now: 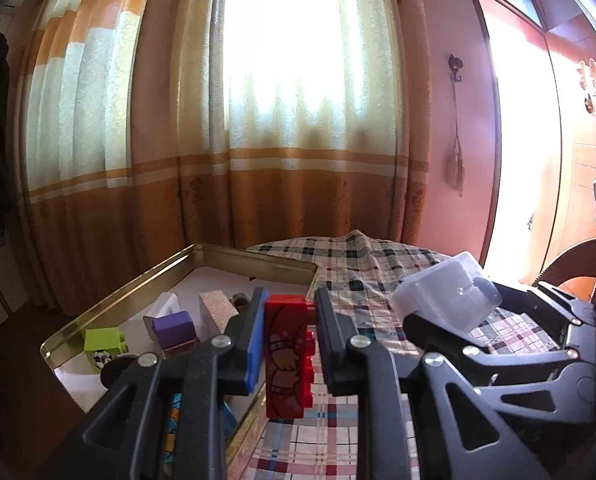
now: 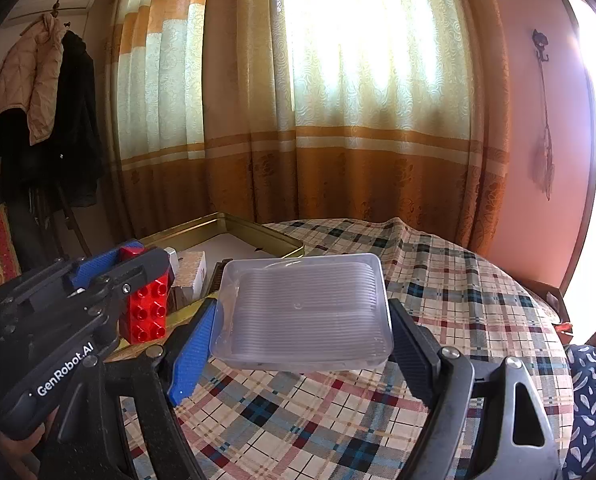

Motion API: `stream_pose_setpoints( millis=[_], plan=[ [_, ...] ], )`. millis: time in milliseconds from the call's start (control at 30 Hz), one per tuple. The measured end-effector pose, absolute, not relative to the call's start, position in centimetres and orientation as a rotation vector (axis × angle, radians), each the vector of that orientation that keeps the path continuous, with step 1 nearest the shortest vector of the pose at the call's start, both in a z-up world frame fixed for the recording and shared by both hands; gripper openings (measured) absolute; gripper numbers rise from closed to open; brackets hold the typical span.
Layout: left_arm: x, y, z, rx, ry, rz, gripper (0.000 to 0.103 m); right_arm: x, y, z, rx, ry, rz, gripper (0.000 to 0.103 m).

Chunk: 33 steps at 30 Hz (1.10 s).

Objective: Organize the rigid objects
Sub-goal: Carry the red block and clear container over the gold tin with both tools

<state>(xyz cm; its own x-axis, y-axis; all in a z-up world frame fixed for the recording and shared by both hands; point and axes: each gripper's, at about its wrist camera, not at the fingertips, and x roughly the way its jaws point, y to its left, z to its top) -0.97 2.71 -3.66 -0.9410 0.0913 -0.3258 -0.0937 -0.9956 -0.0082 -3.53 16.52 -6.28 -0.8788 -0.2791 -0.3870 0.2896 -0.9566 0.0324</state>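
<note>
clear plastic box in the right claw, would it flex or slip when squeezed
The clear plastic box looks thin-walled, so it probably flexes. Its glossy sides may slip against the right claw. Likely light, since it looks empty.

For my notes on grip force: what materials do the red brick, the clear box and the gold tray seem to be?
Red brick: glossy moulded plastic, with studs. Clear box: thin translucent plastic, ribbed. Gold tray: probably sheet metal; its rim reflects light.

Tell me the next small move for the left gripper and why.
Probably carry the red brick leftward over the gold tin tray and lower it. The left gripper holds it beside the tray's rim, where other blocks already lie; the right gripper holds the clear plastic container.
</note>
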Motion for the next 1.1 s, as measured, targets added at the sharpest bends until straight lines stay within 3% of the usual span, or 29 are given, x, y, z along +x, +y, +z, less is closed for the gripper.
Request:
stream_pose_setpoints(
  millis=[667,1100],
  plan=[
    [-2.7,-2.4,-0.3,-0.519,-0.023,3.087,0.022,-6.5,14.6,-2.7,0.561,-0.014,-2.695,0.083],
    [-6.7,-8.6,0.8,-0.724,0.003,3.143,0.022,-10.6,9.8,-1.4,0.636,0.011,-2.576,0.083]
  ],
)
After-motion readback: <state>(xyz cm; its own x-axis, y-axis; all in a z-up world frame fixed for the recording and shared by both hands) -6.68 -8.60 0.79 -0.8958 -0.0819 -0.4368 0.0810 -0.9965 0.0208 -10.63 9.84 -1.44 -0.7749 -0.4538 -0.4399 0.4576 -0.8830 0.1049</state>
